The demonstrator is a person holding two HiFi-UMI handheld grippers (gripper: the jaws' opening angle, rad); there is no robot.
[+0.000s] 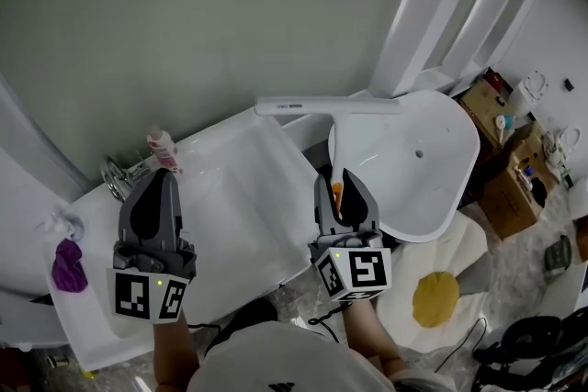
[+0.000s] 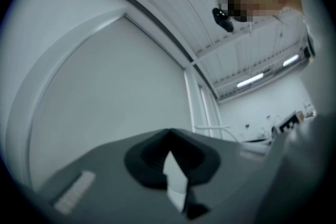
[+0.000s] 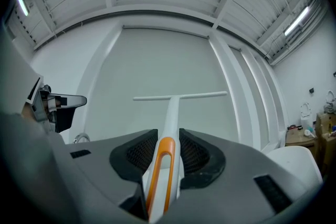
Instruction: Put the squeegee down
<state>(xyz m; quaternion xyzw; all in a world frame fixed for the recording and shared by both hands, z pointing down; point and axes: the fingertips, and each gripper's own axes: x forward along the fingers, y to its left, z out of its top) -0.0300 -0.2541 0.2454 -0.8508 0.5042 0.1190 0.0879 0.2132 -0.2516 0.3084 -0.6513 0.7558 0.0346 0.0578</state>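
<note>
I'm looking down on a white bench (image 1: 92,312) with a shallow basin (image 1: 243,207) sunk in its middle. Along its back edge I see a chrome tap (image 1: 118,181) and, just beside it, a small upright bottle (image 1: 163,148) with a pink band. Near the left end a purple cloth (image 1: 66,266) lies bunched up, with a small white dispenser (image 1: 55,223) close behind it. On the floor (image 1: 514,280) to the right lie a round yellow pad (image 1: 435,298) and cardboard boxes (image 1: 507,197).
</note>
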